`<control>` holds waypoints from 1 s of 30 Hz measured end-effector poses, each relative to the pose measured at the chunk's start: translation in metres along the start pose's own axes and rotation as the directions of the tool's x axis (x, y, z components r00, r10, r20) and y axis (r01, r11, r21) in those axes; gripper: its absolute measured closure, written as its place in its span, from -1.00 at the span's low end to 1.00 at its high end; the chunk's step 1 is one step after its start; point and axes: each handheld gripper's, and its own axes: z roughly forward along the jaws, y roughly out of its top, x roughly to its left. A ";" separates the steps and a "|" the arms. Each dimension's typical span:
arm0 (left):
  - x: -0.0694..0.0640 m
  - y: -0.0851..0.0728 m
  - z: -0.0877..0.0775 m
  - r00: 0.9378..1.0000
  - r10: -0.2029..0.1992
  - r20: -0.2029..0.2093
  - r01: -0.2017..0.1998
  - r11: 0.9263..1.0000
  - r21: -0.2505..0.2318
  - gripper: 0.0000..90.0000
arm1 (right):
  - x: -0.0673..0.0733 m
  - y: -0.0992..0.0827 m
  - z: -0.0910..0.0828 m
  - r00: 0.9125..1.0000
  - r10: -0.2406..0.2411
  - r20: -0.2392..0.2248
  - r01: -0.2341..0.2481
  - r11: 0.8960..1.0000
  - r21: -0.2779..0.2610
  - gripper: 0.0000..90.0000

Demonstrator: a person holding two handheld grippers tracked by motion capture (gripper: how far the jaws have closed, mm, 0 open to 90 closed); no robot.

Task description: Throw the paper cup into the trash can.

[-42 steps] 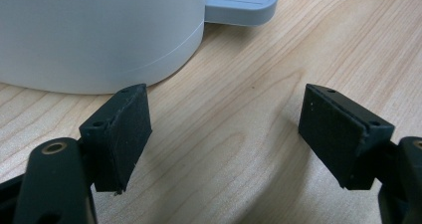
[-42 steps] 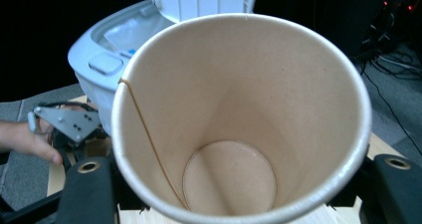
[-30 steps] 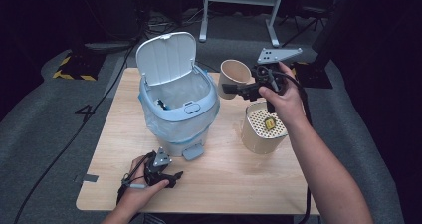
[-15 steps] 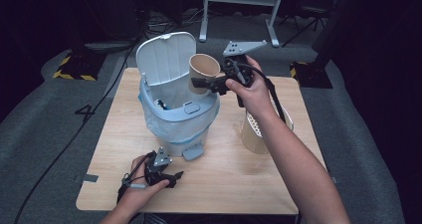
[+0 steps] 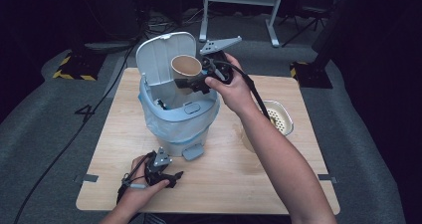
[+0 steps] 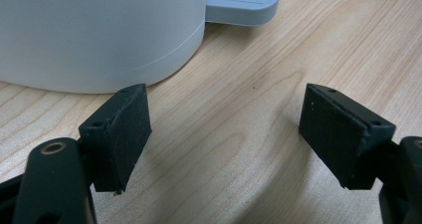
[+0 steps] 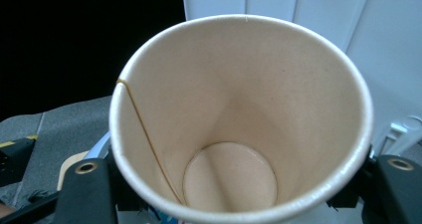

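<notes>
Holding the cup (image 5: 186,67) tight, the right gripper (image 5: 191,82) had it over the open bin (image 5: 171,119). Dropping it in was left. Near the bin, the left gripper (image 5: 169,176) sat open, holding nothing, on the worktop (image 5: 278,184).

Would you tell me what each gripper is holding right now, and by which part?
The right gripper holds the paper cup by its side wall. The left gripper stands open, holding nothing.
</notes>
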 end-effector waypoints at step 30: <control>0.000 0.000 0.000 1.000 0.002 0.001 -0.002 1.000 0.001 -0.54 | 0.007 -0.003 -0.036 0.981 -0.069 0.179 0.077 0.996 -0.037 -0.59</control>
